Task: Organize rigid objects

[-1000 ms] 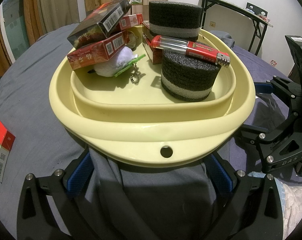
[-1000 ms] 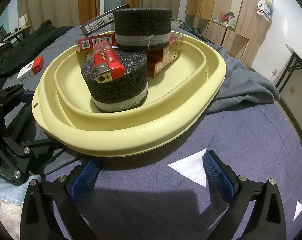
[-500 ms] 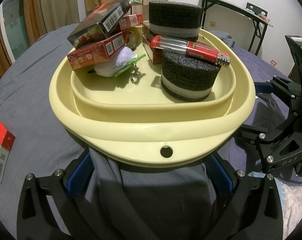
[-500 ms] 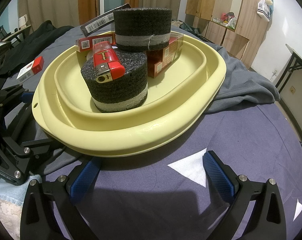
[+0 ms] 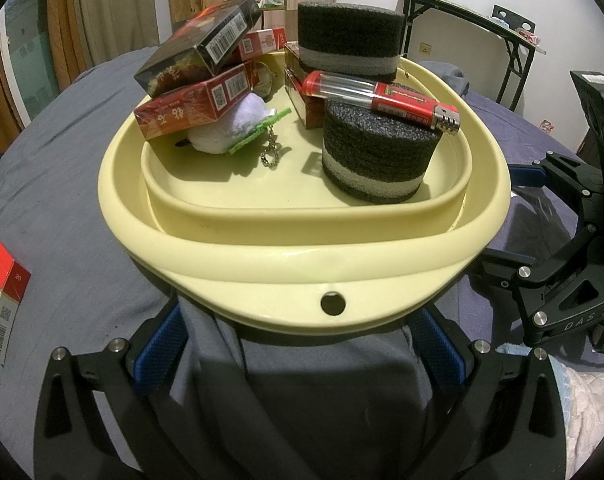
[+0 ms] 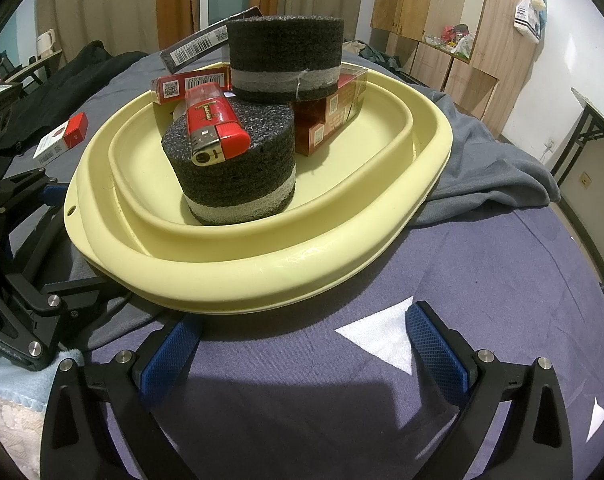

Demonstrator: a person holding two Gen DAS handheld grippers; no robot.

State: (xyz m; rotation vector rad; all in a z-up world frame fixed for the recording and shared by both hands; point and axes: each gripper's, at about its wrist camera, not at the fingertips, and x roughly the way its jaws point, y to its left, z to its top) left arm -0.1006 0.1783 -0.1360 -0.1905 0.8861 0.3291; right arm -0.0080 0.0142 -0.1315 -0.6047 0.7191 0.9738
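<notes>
A pale yellow basin (image 5: 294, 264) (image 6: 262, 276) rests on grey cloth. Inside it are two black foam cylinders (image 5: 378, 160) (image 6: 238, 168), a red lighter (image 5: 398, 100) (image 6: 212, 120) lying on the nearer cylinder, several red and black boxes (image 5: 194, 108) (image 6: 326, 116) and a white plush keychain (image 5: 230, 124). A red-and-white box (image 5: 2, 300) (image 6: 62, 136) lies on the cloth outside the basin. My left gripper (image 5: 302, 356) is open just below the basin's rim, holding nothing. Also open and holding nothing, my right gripper (image 6: 302, 356) sits before the basin's side.
A crumpled grey garment (image 6: 490, 168) lies under and beside the basin. A folding table (image 5: 474, 20) stands at the wall. Wooden cabinets (image 6: 446, 20) line the far side. A light blue towel (image 6: 18, 384) lies at the near edge.
</notes>
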